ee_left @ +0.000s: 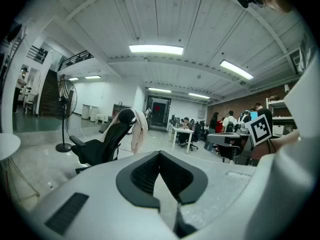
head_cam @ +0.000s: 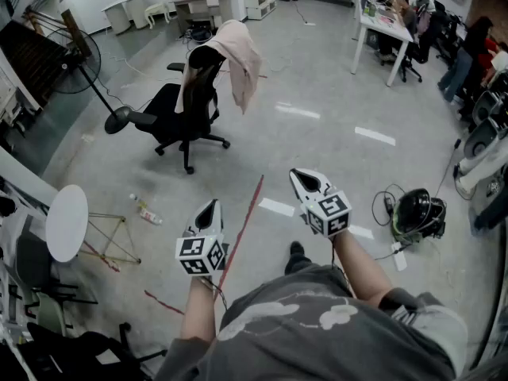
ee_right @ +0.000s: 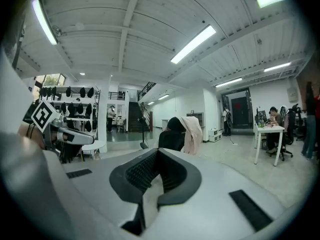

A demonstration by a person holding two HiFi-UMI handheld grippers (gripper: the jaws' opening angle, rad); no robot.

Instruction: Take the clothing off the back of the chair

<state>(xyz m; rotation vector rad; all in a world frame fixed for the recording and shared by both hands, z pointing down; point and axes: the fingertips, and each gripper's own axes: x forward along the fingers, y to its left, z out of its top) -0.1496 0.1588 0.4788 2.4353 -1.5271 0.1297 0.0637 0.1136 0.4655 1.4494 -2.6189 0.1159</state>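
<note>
A black office chair (head_cam: 178, 117) stands out on the grey floor, well ahead of me. A pale pink garment (head_cam: 240, 58) is draped over the top of its backrest and hangs down the right side. My left gripper (head_cam: 210, 205) and right gripper (head_cam: 300, 175) are held out in front of my chest, both shut and empty, far short of the chair. In the left gripper view the chair (ee_left: 102, 146) and garment (ee_left: 138, 133) sit left of centre beyond the shut left gripper (ee_left: 160, 155). The right gripper view has the garment (ee_right: 193, 133) just above the shut right gripper (ee_right: 157, 152).
A standing fan (head_cam: 79, 58) is left of the chair. Close on my left stands a round white table (head_cam: 66, 222). A black helmet-like object with cables (head_cam: 417, 213) lies to the right. A red floor line (head_cam: 242, 228) runs forward. People sit at a desk (head_cam: 381, 24) far right.
</note>
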